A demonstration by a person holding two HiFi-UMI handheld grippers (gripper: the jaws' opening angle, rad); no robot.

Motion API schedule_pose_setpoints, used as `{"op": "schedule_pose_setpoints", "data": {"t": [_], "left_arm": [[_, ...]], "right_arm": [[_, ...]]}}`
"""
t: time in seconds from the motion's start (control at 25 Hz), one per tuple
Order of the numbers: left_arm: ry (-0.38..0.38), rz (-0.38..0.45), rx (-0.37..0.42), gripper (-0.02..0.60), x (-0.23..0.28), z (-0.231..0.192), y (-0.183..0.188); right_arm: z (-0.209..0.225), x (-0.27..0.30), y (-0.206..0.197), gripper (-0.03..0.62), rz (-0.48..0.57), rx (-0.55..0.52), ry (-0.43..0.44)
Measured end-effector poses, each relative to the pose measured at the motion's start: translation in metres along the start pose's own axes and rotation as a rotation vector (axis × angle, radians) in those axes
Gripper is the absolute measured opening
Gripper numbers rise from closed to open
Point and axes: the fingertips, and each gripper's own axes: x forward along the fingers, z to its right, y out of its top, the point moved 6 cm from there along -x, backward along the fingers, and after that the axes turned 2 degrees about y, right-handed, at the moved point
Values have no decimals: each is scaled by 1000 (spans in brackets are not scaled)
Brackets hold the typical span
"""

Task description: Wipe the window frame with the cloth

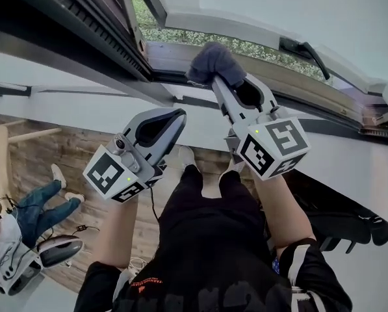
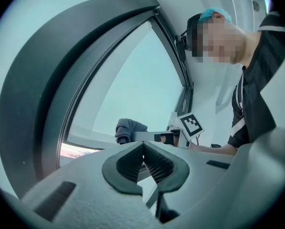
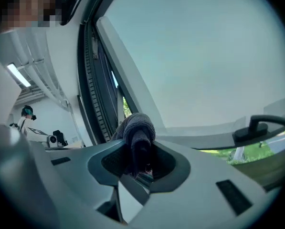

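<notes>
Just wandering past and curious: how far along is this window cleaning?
Done: the cloth is picked up, clamped in the right gripper. In hand: it seems pressed on the lower rail of the window frame. Remaining: wiping along the frame; no cleaned stretch shows. The left gripper is shut, empty.

Head view: looking steeply down onto window frame (image 1: 171, 56).
Gripper views: sitting close, facing it.
Shared: all showing cloth (image 1: 214, 62).

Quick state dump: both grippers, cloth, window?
cloth: bunched up, at the lower rail of the window frame
right gripper: shut on the cloth
left gripper: shut, empty, held back from the window
window sash: swung open, grass showing through the gap
</notes>
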Motion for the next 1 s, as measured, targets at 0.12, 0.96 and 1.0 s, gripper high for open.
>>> {"op": "schedule_pose_setpoints", "data": {"t": [0.12, 0.96, 1.0], "left_arm": [[16, 21, 14, 18, -10, -1, 12], [93, 87, 17, 18, -60, -34, 34], [100, 86, 13, 18, -63, -36, 33]], "right_arm": [[-21, 9, 23, 107, 31, -76, 25], [-115, 49, 81, 107, 152, -366, 155], [-120, 49, 81, 109, 158, -383, 156]]}}
